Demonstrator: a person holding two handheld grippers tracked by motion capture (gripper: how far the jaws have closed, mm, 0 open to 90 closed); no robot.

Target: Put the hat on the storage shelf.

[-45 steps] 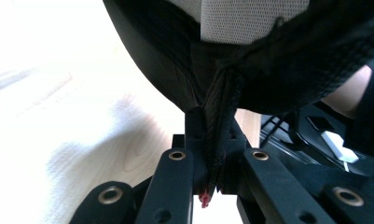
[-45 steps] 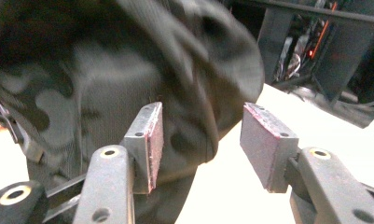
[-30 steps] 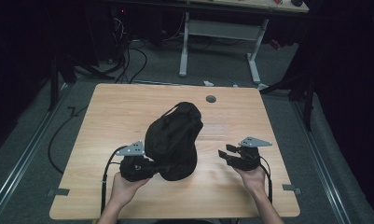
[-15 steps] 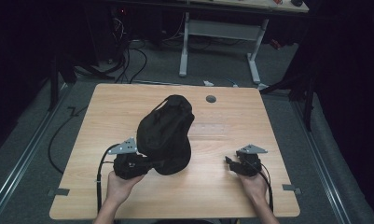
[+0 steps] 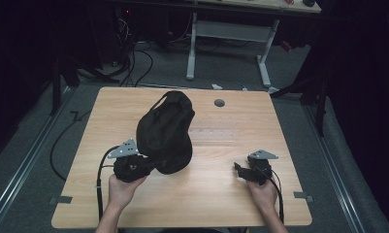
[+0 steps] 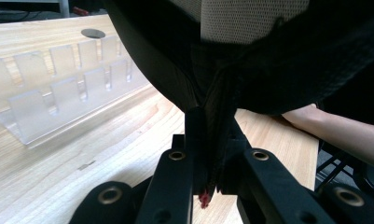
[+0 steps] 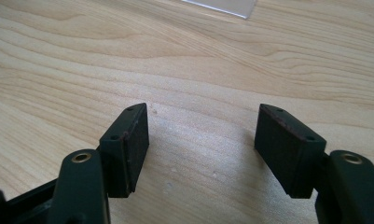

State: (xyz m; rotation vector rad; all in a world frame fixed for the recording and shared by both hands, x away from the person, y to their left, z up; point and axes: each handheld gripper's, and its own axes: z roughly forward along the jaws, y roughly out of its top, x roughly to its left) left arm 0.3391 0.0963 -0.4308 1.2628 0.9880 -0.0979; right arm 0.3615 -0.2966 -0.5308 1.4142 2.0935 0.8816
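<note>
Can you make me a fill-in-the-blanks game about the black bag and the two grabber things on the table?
1. The left gripper has its fingers shut on the black ____.
2. The right gripper has fingers that are ____, with nothing between them.
3. The bag and both grippers are above a ____ table.
4. A clear plastic rack lies on the table beside the ____.

Missing words: bag; open; wooden; bag

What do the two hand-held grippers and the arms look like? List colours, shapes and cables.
Left gripper: matte black body, grey three-cornered plate on top, black cable looping back along the forearm. Right gripper: black, the same grey plate, black cable; flat rectangular jaw pads, arms with brass-coloured rivets. Forearms bare, no sleeves showing.
</note>
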